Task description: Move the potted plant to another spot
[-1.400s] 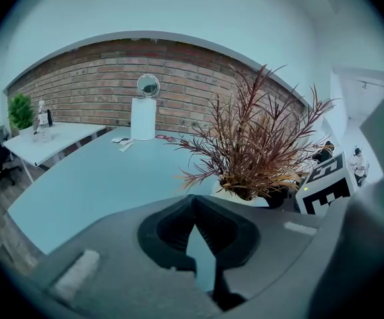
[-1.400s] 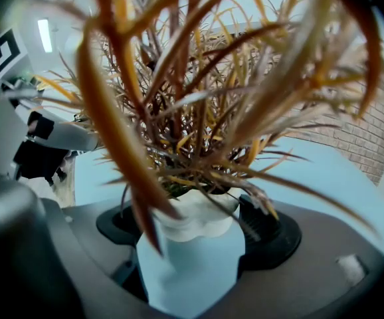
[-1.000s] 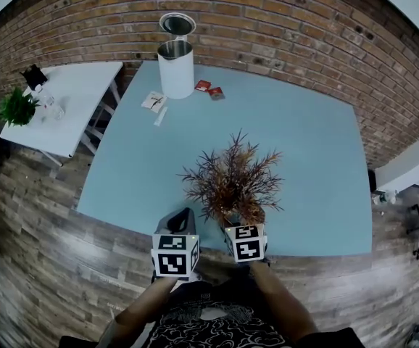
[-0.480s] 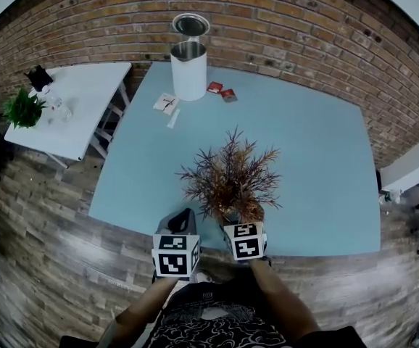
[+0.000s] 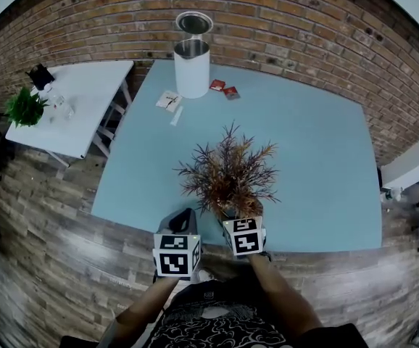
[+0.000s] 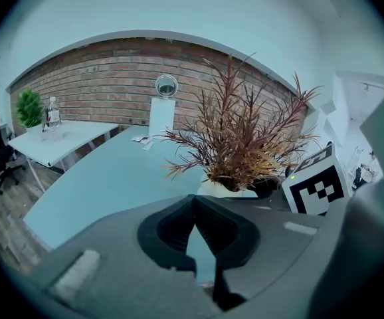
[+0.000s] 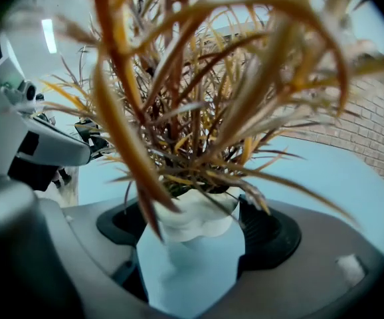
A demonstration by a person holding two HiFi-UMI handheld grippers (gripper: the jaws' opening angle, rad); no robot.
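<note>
Your R gripper (image 7: 193, 226) is clamped on the potted plant (image 5: 227, 178): its two pads sit either side of the white pot (image 7: 195, 212), touching it, w/ rust-brown leaves fanning up over the camera. Can't tell whether the pot's base rests on the light-blue surface (image 5: 318, 158) or is just off it

Taking the white bin (image 5: 193, 69) as ref: the plant is well apart from it, straight down the surface toward you, close to the edge farthest from the bin. Your L gripper (image 6: 193, 201) is empty, jaws closed w/ tips meeting. It hangs about at that far edge, farther from the bin than the plant

The bin stands upright at the brick-wall (image 5: 304, 27) end, its round lid (image 5: 194, 23) tipped open behind it. Two red packets (image 5: 224, 89) lie just right of the bin. White paper bits (image 5: 169, 100) lie just left of it & a little nearer you. Further left of the bin, off the surface, a white side table (image 5: 79, 114) carries a small green plant (image 5: 22, 109) & a clear bottle (image 6: 52, 116)
</note>
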